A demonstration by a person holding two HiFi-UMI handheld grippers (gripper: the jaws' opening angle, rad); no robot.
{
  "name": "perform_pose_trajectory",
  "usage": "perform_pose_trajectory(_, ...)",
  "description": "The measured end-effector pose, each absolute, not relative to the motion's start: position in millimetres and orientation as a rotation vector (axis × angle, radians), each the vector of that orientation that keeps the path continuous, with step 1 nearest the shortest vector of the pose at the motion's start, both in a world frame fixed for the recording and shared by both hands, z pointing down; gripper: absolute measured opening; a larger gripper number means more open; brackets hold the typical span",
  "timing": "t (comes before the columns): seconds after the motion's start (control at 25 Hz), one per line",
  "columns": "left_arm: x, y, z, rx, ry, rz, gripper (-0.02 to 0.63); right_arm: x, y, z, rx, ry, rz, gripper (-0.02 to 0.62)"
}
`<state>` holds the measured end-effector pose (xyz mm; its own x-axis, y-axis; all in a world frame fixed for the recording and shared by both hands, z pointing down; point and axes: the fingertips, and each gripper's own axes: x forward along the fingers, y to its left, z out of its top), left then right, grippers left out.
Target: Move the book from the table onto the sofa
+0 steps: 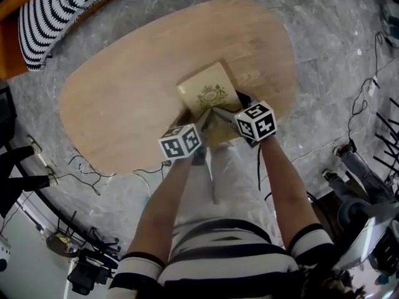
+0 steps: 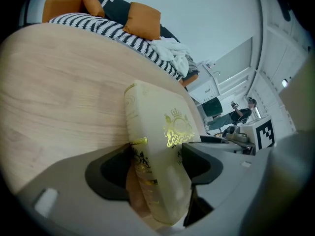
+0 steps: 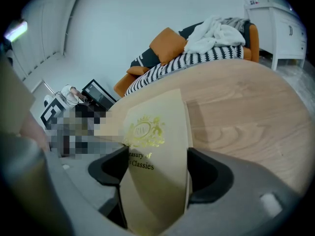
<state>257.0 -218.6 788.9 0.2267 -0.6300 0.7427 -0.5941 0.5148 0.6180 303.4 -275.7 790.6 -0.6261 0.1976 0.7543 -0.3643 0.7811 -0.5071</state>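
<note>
The book [image 1: 209, 92] lies at the near edge of the oval wooden surface [image 1: 124, 86], right of that edge's middle, set askew so that one corner points toward the far edge; its near end sits between the two claws. It is a hardback with a pale cream cover; a gold crest topped by a crown is stamped on the front, and dark lettering below it reads in part "easury of" and "Classics"; in the left gripper view the spine shows gold bands and a small dark ornament, and the cover catches a soft sheen.

The left claw [image 2: 157, 163] stands wide, with the spine side of the book between its dark pads [image 2: 115, 168]; a strip of bare wood shows beside the spine at the left pad. The right claw [image 3: 157, 168] is likewise spread wide astride the front cover, its pads close beside the cover's two edges; neither claw clamps the book.

Past the far left corner of the surface stands the orange sofa [image 1: 9, 48], draped with a black-and-white striped throw [image 1: 56, 8]; orange cushions [image 2: 142, 19] and a crumpled white cloth [image 2: 170, 50] lie on it.
</note>
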Motion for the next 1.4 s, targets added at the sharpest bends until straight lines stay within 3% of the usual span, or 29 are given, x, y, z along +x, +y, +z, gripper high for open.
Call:
perform_pose_trajectory(0.56, 249, -210, 762, 1.138, -1.407, -0.040, 0.321, 301, -266, 762, 0.234, -2.083, 0.859, 0.362)
perform_pose_trajectory(1.4, 217, -168, 626, 1.309, -1.445, -0.101, 0.314, 277, -221, 622, 0.407, -2.215, 0.833, 0.356)
